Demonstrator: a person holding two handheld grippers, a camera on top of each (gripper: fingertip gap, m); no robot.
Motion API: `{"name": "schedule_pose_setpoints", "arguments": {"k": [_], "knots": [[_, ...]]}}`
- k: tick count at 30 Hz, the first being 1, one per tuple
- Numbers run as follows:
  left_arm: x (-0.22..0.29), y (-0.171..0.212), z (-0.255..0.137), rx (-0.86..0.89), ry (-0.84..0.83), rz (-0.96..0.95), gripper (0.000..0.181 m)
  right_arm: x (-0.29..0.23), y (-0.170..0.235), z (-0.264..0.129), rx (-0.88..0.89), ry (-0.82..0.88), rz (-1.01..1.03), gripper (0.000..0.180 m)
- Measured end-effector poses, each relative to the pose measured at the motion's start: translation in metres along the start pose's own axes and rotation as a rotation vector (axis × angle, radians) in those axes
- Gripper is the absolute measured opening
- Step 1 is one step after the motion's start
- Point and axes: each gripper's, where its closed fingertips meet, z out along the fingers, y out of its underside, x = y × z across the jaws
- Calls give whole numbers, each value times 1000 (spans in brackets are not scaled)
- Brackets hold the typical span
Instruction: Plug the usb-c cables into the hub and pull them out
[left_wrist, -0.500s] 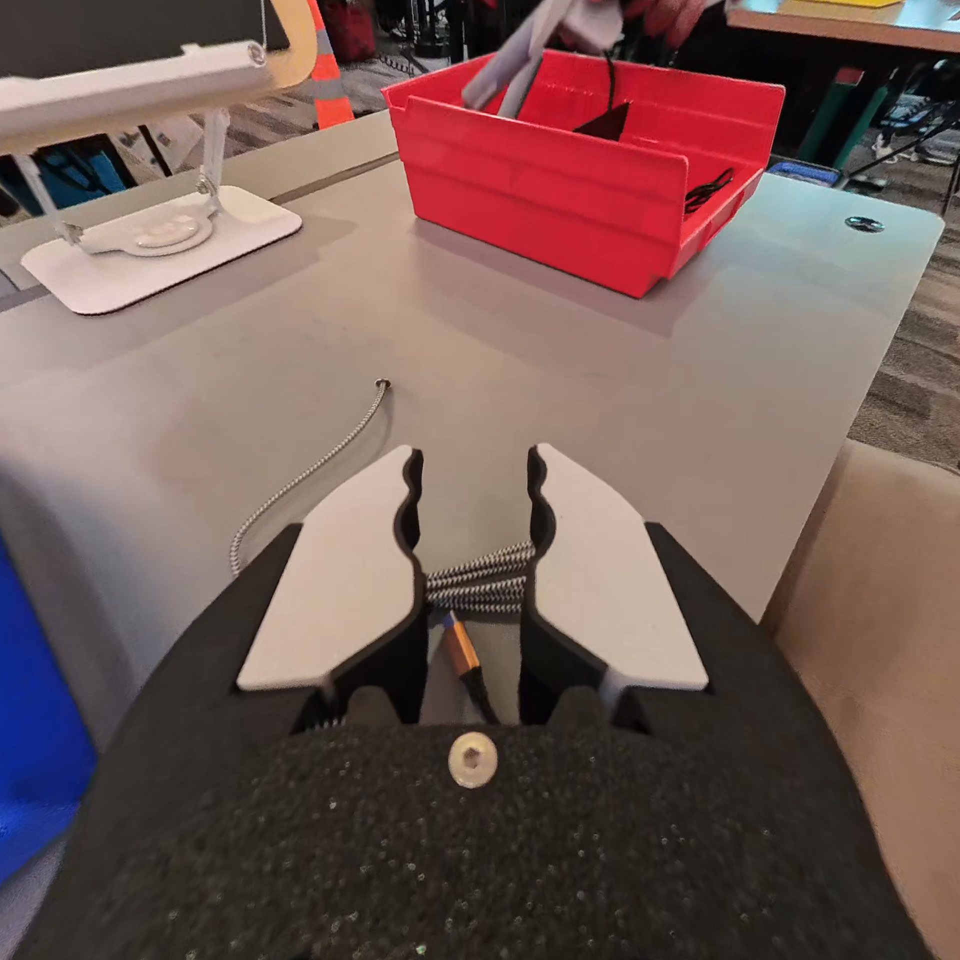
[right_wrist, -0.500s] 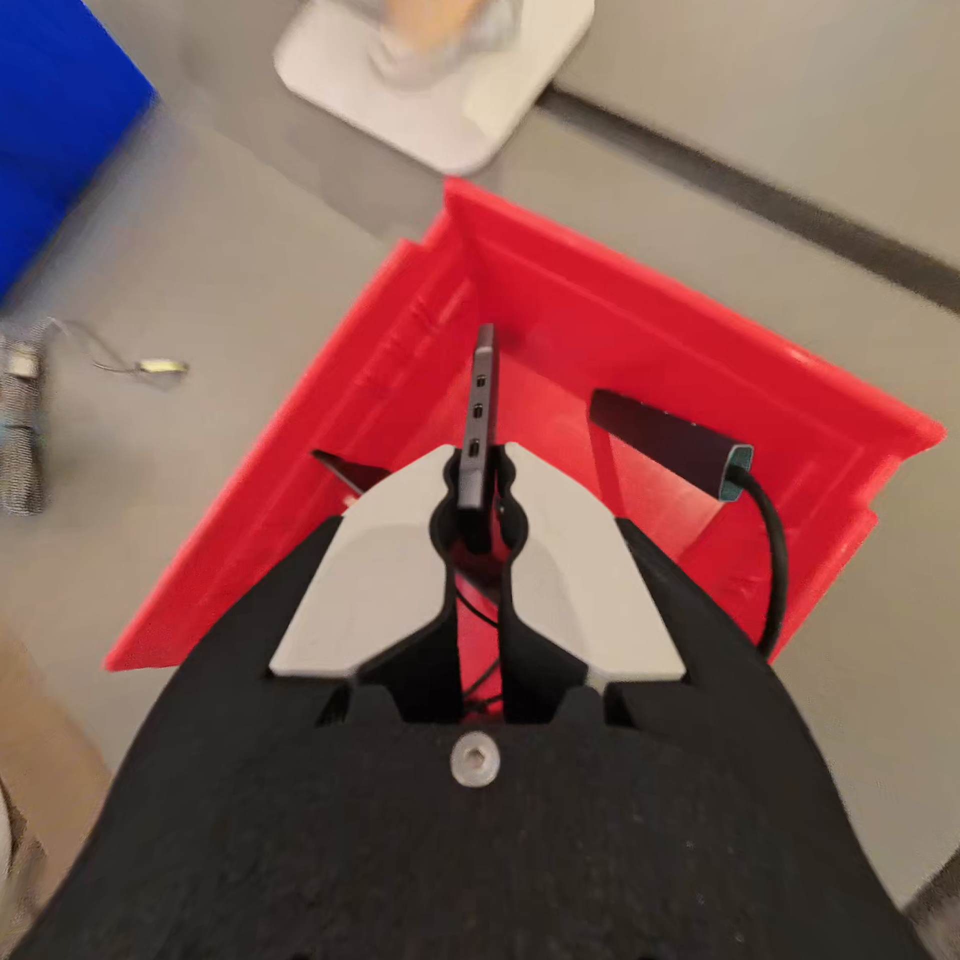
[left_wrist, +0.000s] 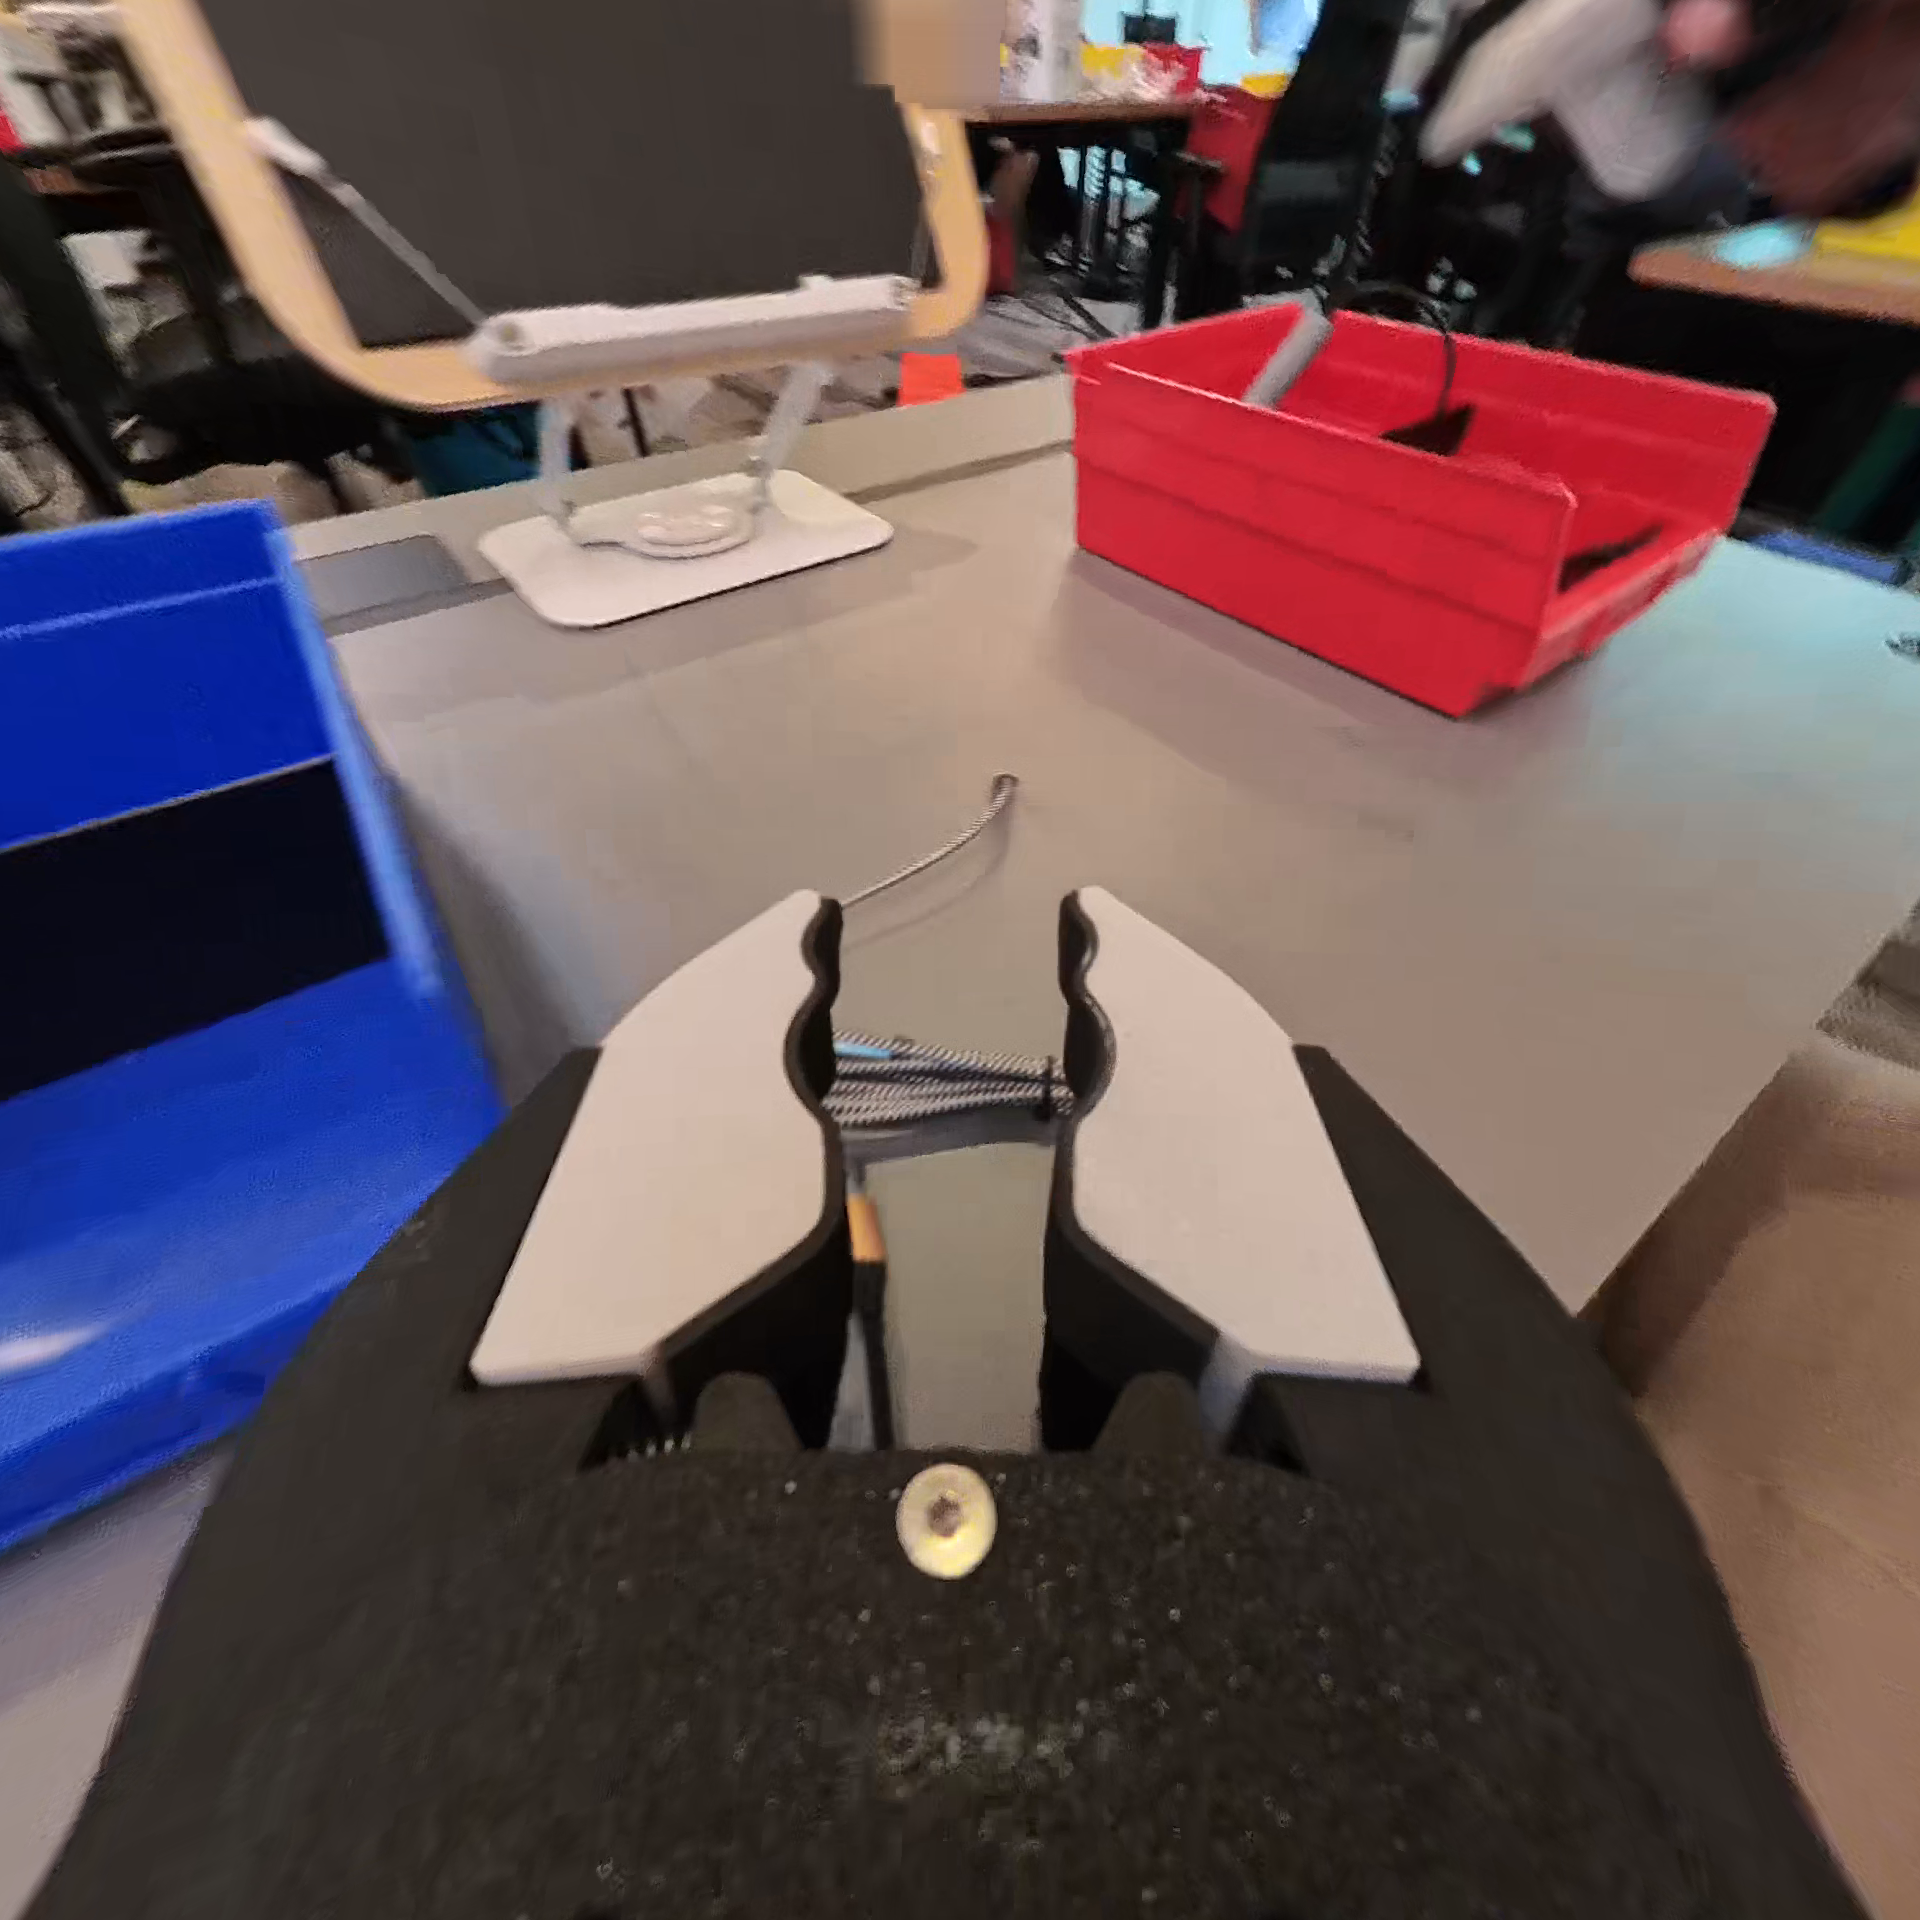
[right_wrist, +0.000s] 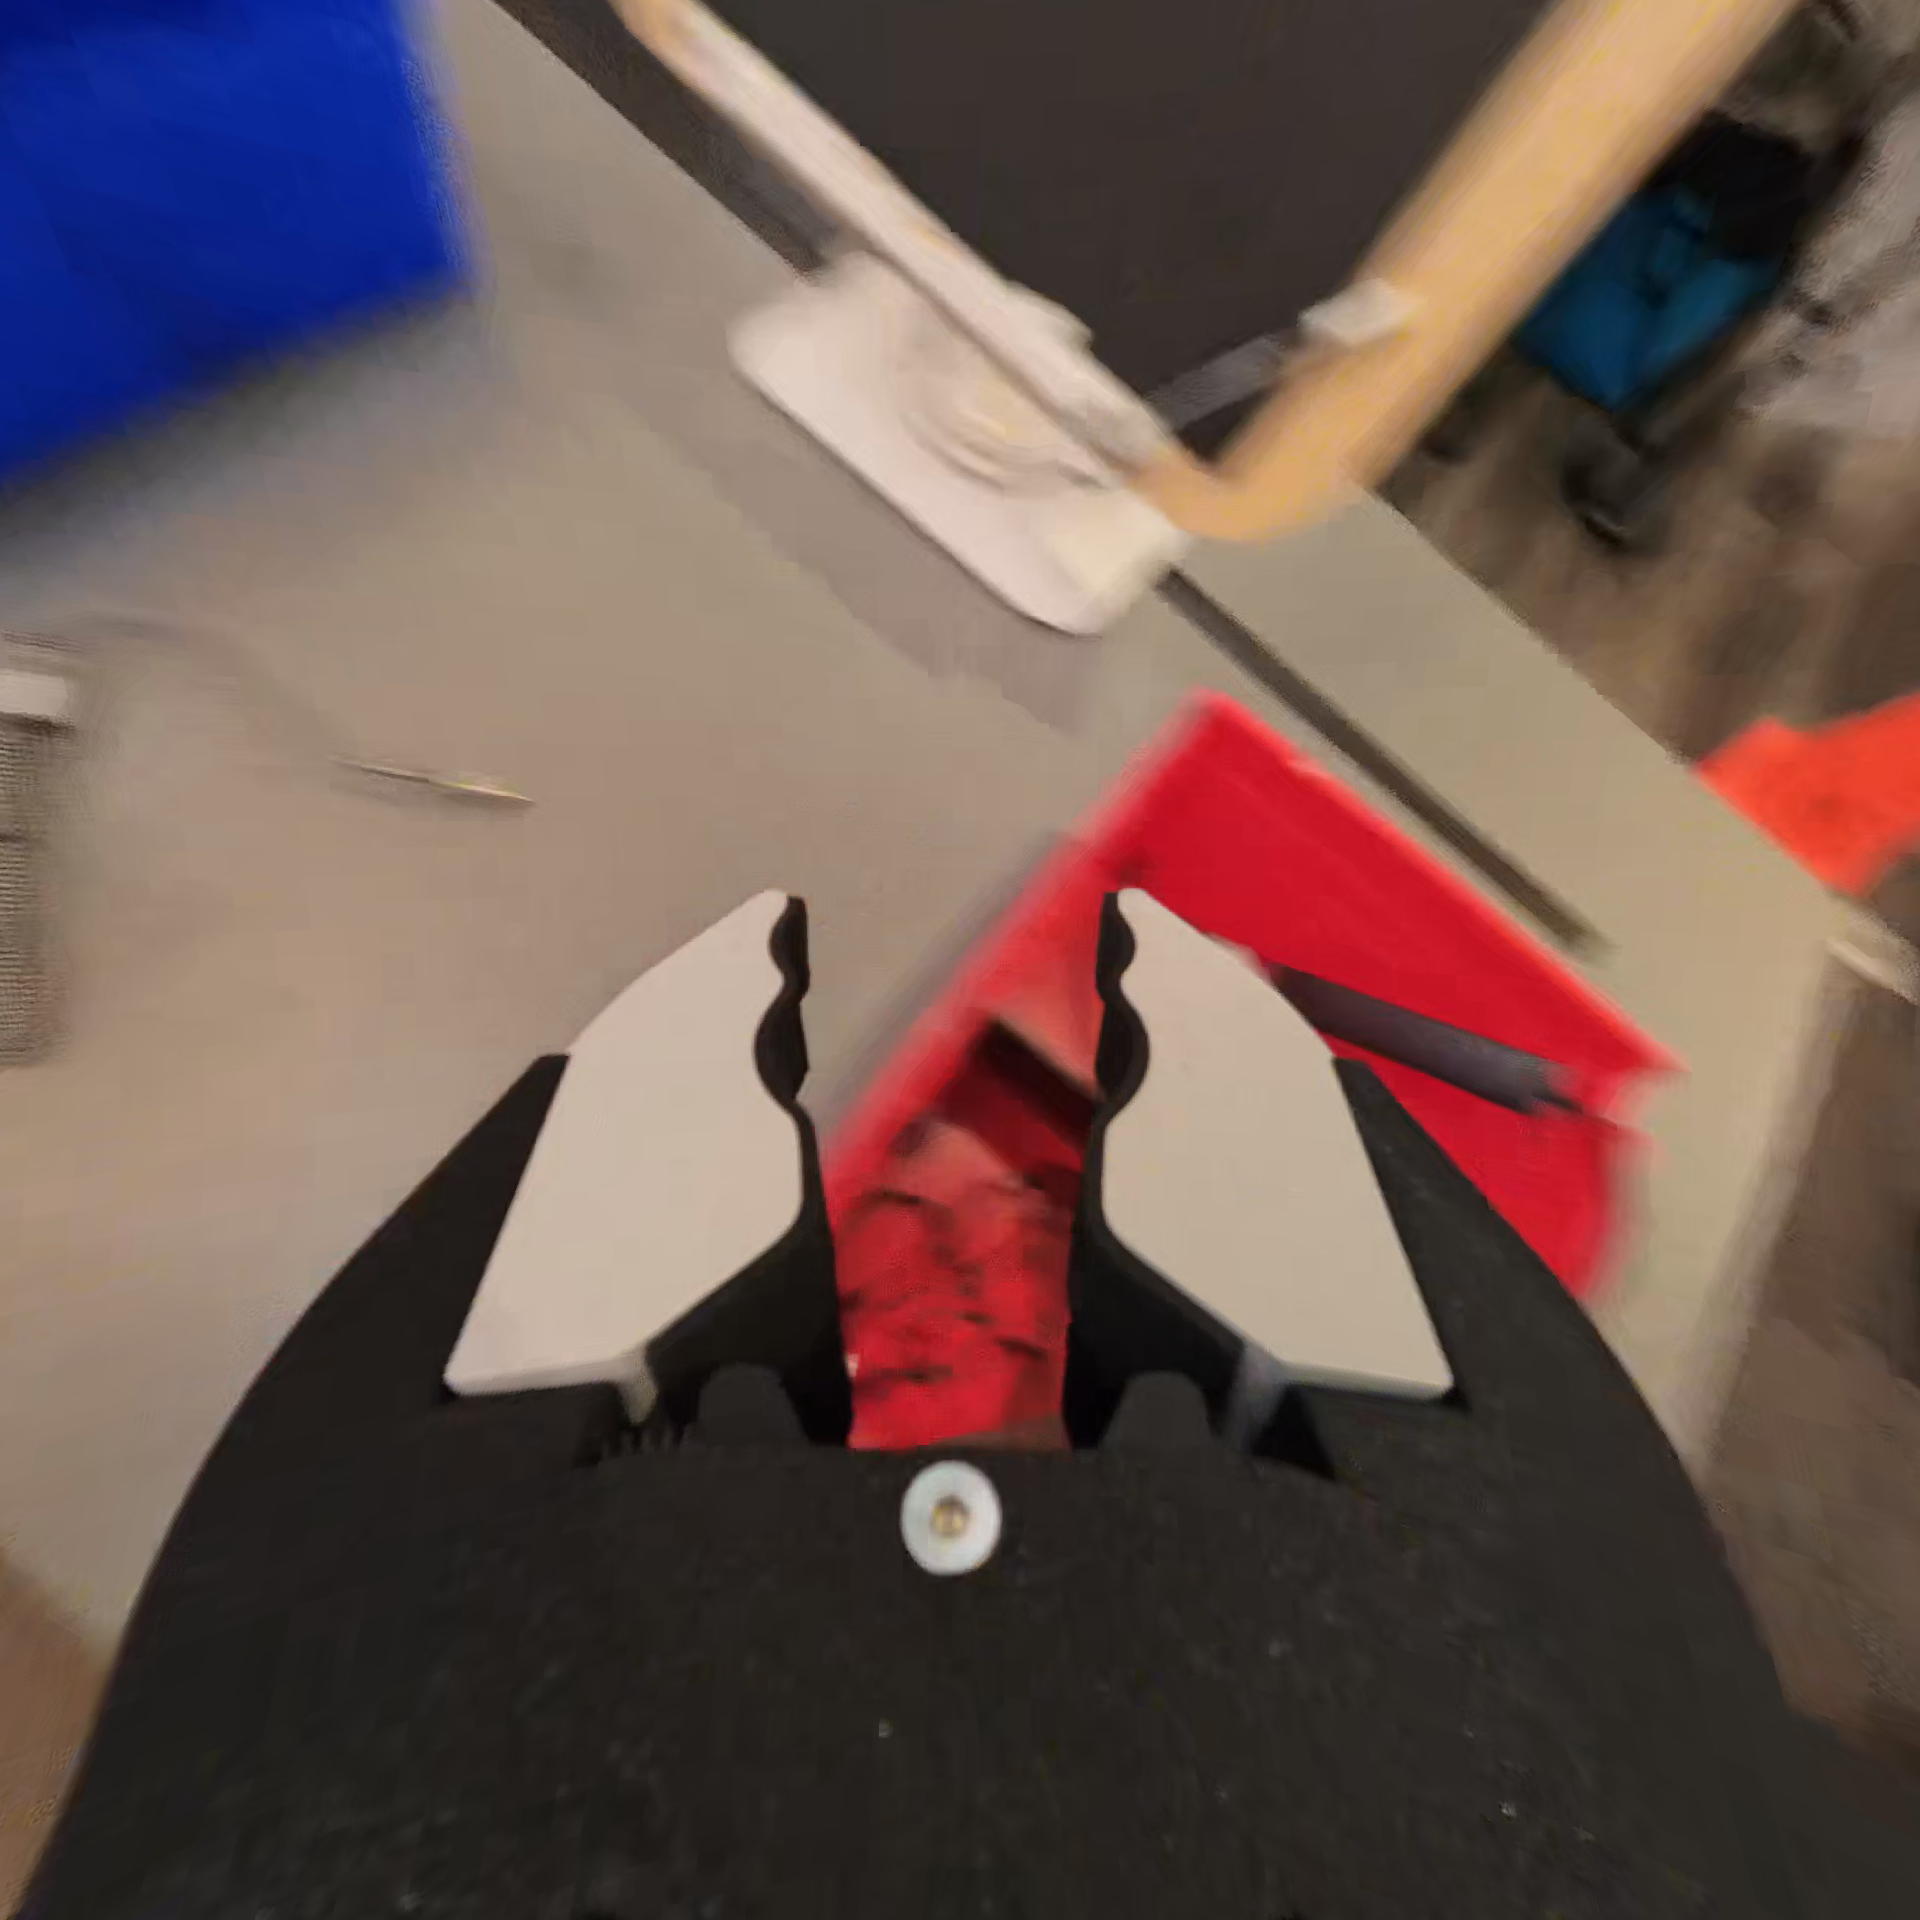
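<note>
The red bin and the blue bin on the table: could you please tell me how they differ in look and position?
The red bin sits at the far right of the table; the blue bin stands near left, beside the left claw. The red bin is low and holds dark hubs with cables; the blue bin is taller, its contents unseen. Both are open-topped plastic bins.

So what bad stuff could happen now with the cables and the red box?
1. The left gripper is open over the bundled braided cable; closing on the whole bundle might miss the plug.
2. One cable end lies loose on the table and could snag or drag.
3. The right gripper is open and empty, its view is blurred, and a hub leans in the red bin, so it might bump it.
</note>
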Motion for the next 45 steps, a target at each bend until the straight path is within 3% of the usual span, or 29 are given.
{"name": "schedule_pose_setpoints", "arguments": {"k": [3, 6, 9, 12, 16, 17, 21, 24, 29, 32, 35, 38, 45], "knots": [[-20, 15, -25, -20, -88, -104, 40, -155, 2, 10, 88, -349, 44, 55], [-25, 38, -45, -53, -138, -171, 40, -259, 27, 53, 17, -523, 57, 53], [-23, 42, -54, -69, -113, -212, 40, -300, 43, 102, -90, -518, 54, 49], [-25, 49, -51, -93, -117, -183, 40, -304, 48, 131, -167, -437, -3, 45], [-22, 59, -49, -150, -109, -134, 39, -299, 62, 148, -264, -342, -74, 30], [-22, 61, -51, -157, -107, -123, 39, -301, 64, 145, -269, -349, -83, 15], [-21, 64, -55, -164, -100, -127, 37, -287, 51, 119, -150, -275, -184, 10], [-20, 65, -57, -167, -90, -153, 37, -247, 23, 77, -30, -137, -248, 10], [-17, 66, -52, -178, -78, -140, 37, -140, -12, -31, 45, 97, -318, 10], [-12, 66, -49, -186, -61, -142, 37, -73, 10, -92, -11, 198, -276, 10], [-7, 66, -46, -190, -51, -133, 37, -23, 56, -126, -154, 279, -312, 10], [-2, 69, -42, -209, -40, -124, 37, 4, 103, -120, -303, 222, -335, 10], [4, 71, -36, -226, -23, -111, 37, 27, 175, -38, -551, -80, -366, 11]]}}
